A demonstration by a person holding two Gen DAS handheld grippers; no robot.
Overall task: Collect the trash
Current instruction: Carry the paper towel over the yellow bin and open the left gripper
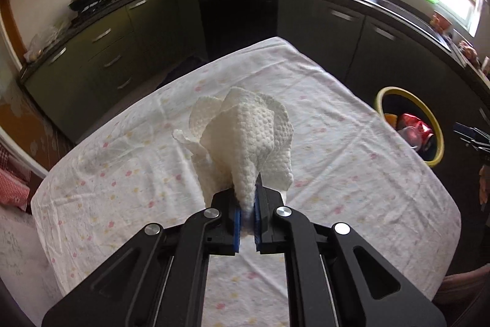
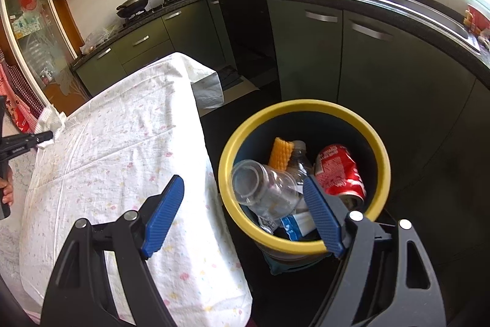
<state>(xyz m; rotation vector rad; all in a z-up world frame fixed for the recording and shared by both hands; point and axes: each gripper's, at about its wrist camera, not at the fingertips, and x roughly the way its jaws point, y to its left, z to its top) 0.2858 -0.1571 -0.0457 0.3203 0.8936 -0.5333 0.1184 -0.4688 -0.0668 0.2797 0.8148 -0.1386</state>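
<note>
Between the blue-padded fingers of the left gripper (image 1: pixel 247 215) a crumpled white embossed paper towel (image 1: pixel 245 143) is pinched, the jaws drawn tight on its lower end while the rest fans upward in front of them. Below and beyond the towel spreads a table covered by a wrinkled white cloth with small pastel flowers (image 1: pixel 122 167), and the towel appears lifted clear of it. To the right of this gripper, past the table edge, stands a round dark bin with a yellow rim (image 1: pixel 379 103). The right gripper (image 2: pixel 245 213) has its jaws spread wide with nothing between them; its left finger hangs over the table edge and its right finger over the near rim of the bin (image 2: pixel 303 109). Inside the bin, just ahead of the right finger, lie a crushed red drink can (image 2: pixel 338 170), a clear plastic bottle (image 2: pixel 263 186) and a piece of yellow corrugated sponge (image 2: pixel 280 155). Far to the left of the right gripper, the left gripper (image 2: pixel 46 137) shows at the picture's edge with the white towel (image 2: pixel 50 120) in its tip.
</note>
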